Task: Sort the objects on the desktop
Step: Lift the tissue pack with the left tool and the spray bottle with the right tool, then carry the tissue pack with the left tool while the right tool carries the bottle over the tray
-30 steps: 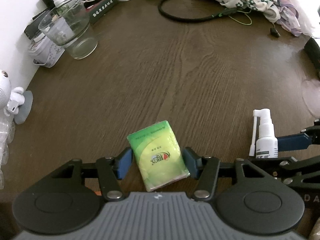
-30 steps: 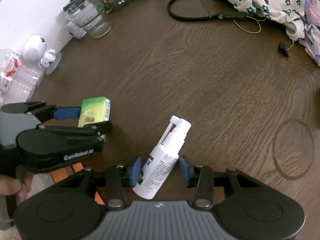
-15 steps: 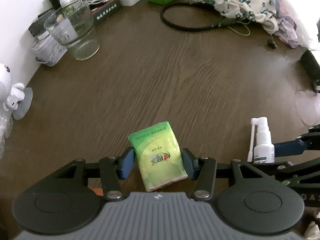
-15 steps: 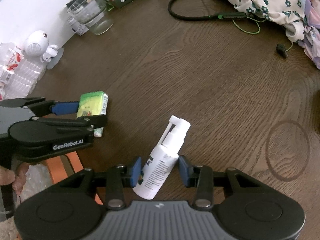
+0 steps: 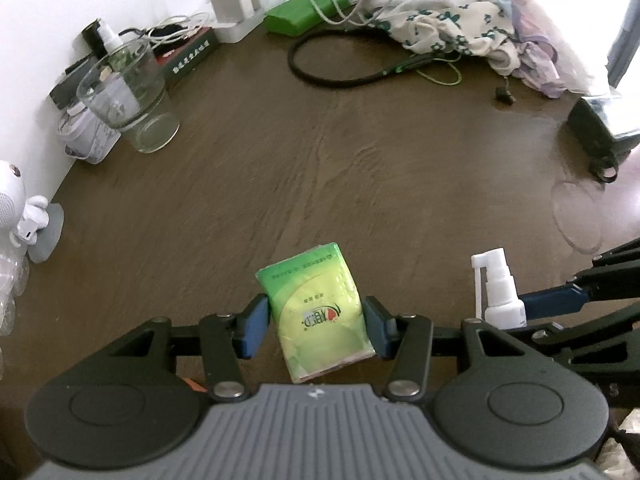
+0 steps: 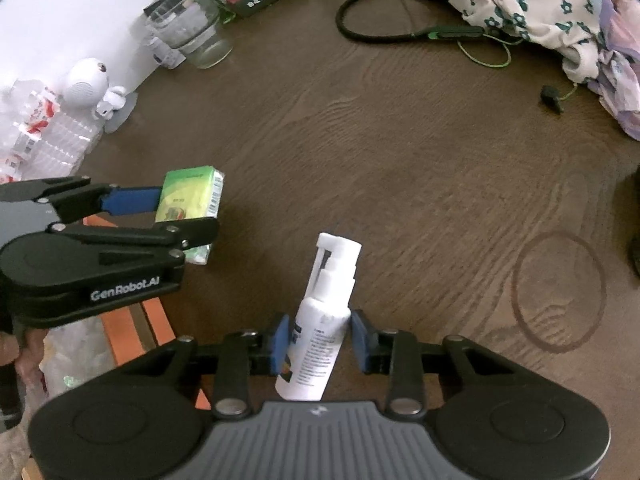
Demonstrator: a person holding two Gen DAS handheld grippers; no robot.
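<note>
My left gripper (image 5: pixel 316 326) is shut on a green tissue pack (image 5: pixel 316 312) and holds it above the dark wooden desk (image 5: pixel 320 168). The pack and left gripper also show at the left of the right wrist view (image 6: pixel 188 204). My right gripper (image 6: pixel 320 336) is shut on a white spray bottle (image 6: pixel 320 320), nozzle pointing forward. The bottle shows at the right of the left wrist view (image 5: pixel 498 292), close beside the left gripper.
A glass cup (image 5: pixel 130 100) stands at the back left by the wall. A white toy figure (image 5: pixel 16 208) sits at the left edge. A black cable loop (image 5: pixel 340 64), a green case (image 5: pixel 308 10), chargers and floral cloth (image 5: pixel 460 20) lie at the back. A black box (image 5: pixel 600 128) is at the right.
Both grippers have lifted and pulled back from the desk with their objects still held. More of the back of the desk shows now.
</note>
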